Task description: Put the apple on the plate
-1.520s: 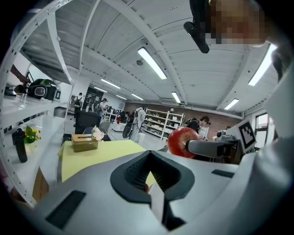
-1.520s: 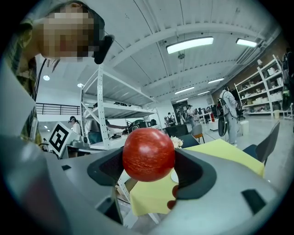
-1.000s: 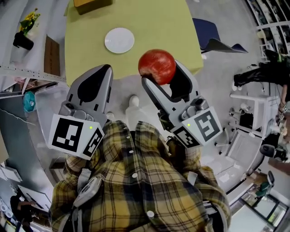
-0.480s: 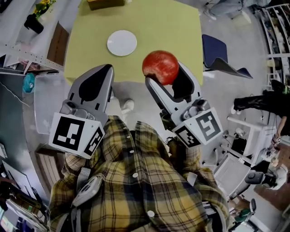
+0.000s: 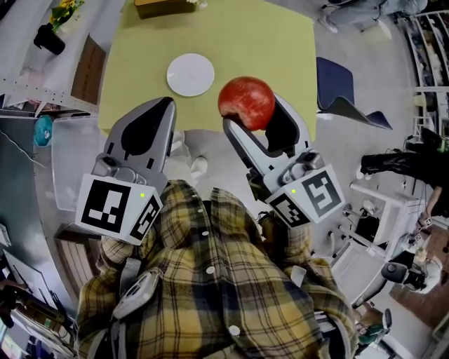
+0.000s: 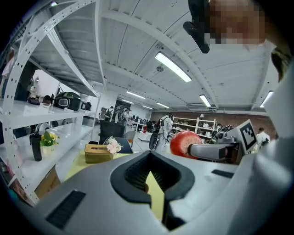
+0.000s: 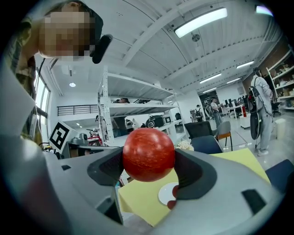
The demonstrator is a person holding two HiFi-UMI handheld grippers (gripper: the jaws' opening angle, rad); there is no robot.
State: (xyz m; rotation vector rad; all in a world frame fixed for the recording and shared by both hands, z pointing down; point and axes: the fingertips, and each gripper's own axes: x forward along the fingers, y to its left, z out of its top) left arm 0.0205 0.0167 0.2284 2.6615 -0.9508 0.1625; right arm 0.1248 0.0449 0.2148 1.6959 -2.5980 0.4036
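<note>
My right gripper [image 5: 249, 112] is shut on a red apple [image 5: 246, 102], held in the air just off the near edge of a yellow-green table [image 5: 238, 42]. In the right gripper view the apple [image 7: 148, 154] sits squeezed between both jaws. A small white plate [image 5: 190, 74] lies empty on the table, ahead and left of the apple; it shows below the apple as the plate [image 7: 166, 194]. My left gripper [image 5: 167, 106] hovers shut and holds nothing, left of the apple. From the left gripper view [image 6: 148, 176] the apple [image 6: 185, 142] appears to the right.
A tan tissue box [image 5: 165, 6] stands at the table's far edge. A blue chair [image 5: 345, 91] is right of the table. Shelving with a flower vase [image 5: 50, 33] runs along the left. The person's plaid shirt [image 5: 210, 280] fills the foreground.
The view has shifted slightly, so the table and plate sit a little closer and more to the right. Both grippers keep their poses; the apple stays gripped.
</note>
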